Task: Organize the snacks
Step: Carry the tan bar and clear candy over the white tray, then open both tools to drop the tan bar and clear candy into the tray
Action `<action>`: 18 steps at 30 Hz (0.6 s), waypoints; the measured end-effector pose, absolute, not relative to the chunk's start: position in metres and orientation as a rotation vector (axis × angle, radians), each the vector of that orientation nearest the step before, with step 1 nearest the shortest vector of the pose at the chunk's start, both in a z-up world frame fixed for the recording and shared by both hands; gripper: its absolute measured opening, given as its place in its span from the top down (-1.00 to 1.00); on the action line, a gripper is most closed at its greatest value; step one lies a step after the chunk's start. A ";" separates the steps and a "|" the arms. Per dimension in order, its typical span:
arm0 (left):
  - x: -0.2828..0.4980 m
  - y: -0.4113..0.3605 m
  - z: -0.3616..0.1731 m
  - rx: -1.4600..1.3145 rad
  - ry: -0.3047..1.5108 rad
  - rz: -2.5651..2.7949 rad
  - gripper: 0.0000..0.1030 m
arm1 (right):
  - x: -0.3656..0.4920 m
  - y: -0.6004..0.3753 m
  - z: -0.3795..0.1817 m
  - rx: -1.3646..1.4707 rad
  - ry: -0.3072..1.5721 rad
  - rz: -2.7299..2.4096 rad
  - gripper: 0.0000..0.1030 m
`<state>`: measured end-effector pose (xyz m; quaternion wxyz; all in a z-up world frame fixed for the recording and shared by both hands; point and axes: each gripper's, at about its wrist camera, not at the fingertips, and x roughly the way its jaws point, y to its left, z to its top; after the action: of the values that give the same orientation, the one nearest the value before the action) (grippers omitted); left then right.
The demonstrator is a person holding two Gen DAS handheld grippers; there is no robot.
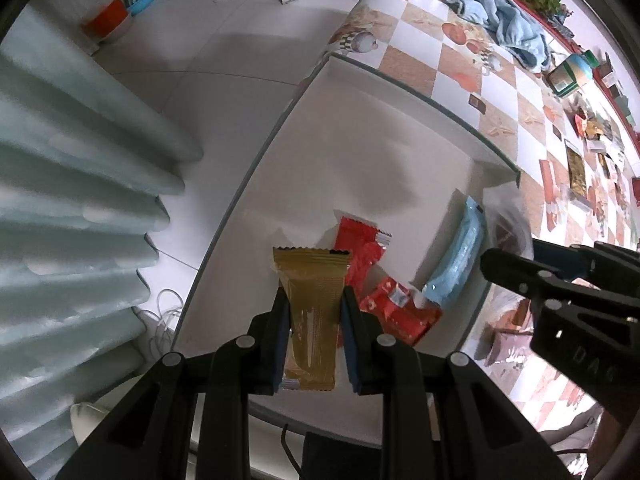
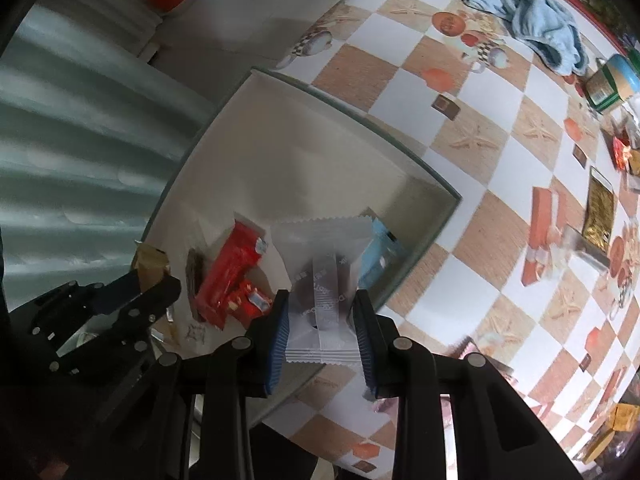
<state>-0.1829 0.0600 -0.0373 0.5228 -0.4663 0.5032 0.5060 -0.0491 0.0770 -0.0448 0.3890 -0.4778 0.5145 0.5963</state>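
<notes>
My left gripper [image 1: 314, 300] is shut on a gold snack packet [image 1: 312, 308], held above a shallow white box [image 1: 360, 152] at the table's corner. My right gripper [image 2: 322, 308] is shut on a translucent white snack packet [image 2: 320, 264] with a dark bar inside, over the box's near right side. Inside the box lie red snack packets [image 1: 384, 304] and a light blue packet [image 1: 456, 260]. The right gripper shows at the right of the left wrist view [image 1: 560, 292]; the left one with its gold packet shows at the left of the right wrist view [image 2: 120, 296].
The checkered tablecloth [image 2: 460, 128] carries a blue towel [image 2: 528, 12], a tin [image 2: 608, 84] and several loose snack packets [image 2: 598, 208] to the right. Left of the table hang pale curtains [image 1: 72, 184] over a tiled floor with cables [image 1: 164, 316].
</notes>
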 end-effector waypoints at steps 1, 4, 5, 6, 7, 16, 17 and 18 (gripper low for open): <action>-0.183 0.061 -0.039 -1.116 1.209 1.212 0.49 | -0.051 0.078 -0.047 -1.219 1.309 1.515 0.36; -0.184 0.063 -0.045 -1.124 1.213 1.200 0.49 | -0.055 0.081 -0.052 -1.216 1.332 1.512 0.36; -0.184 0.063 -0.046 -1.128 1.209 1.194 0.48 | -0.056 0.082 -0.053 -1.214 1.339 1.513 0.36; -0.185 0.063 -0.046 -1.130 1.204 1.190 0.46 | -0.058 0.083 -0.054 -1.213 1.342 1.515 0.36; -0.185 0.062 -0.046 -1.126 1.201 1.190 0.45 | -0.057 0.084 -0.055 -1.214 1.344 1.517 0.35; -0.195 0.052 -0.034 -1.120 1.164 1.221 -0.35 | -0.045 0.090 -0.052 -1.199 1.352 1.502 -0.17; -0.196 0.050 -0.033 -1.123 1.160 1.225 -0.41 | -0.042 0.090 -0.052 -1.196 1.352 1.499 -0.17; -0.198 0.048 -0.031 -1.126 1.158 1.230 -0.44 | -0.038 0.090 -0.051 -1.189 1.353 1.495 -0.17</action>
<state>-0.1983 0.0480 -0.0315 0.5274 -0.4711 0.4847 0.5147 -0.0380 0.0899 -0.0509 0.3896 -0.4679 0.5323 0.5881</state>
